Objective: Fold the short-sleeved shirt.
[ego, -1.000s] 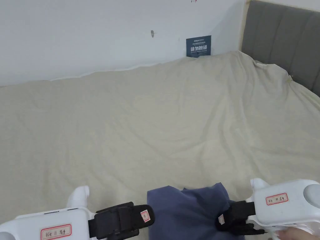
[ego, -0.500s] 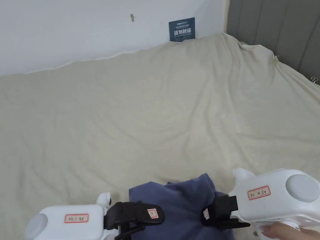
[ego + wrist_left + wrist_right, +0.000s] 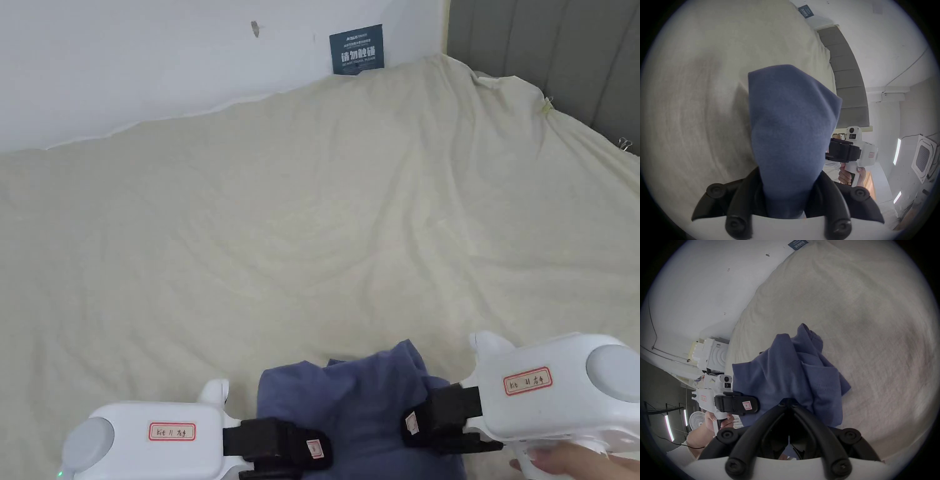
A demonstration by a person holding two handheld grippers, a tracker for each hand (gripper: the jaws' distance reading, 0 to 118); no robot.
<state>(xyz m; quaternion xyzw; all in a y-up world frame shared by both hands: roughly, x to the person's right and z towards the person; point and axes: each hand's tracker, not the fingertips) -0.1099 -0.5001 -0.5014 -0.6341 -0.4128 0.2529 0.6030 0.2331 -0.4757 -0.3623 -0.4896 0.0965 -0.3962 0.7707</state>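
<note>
A wide bed covered with a creased cream sheet [image 3: 325, 206] fills the room from the white wall [image 3: 125, 56] at the far side to the grey padded headboard [image 3: 562, 56] at the far right. At the near edge of the bed, between the two tools, a bunched navy-blue short-sleeved shirt [image 3: 362, 406] is held up off the sheet (one stitched hem hangs toward the right in the right gripper view). The white left gripper [image 3: 312, 450] with black jaws has them closed on the shirt's left side, cloth rising out between them. The white right gripper [image 3: 415, 428] pinches the right side, jaws drawn together on fabric. A small dark sign [image 3: 356, 49] leans on the far wall.
</note>
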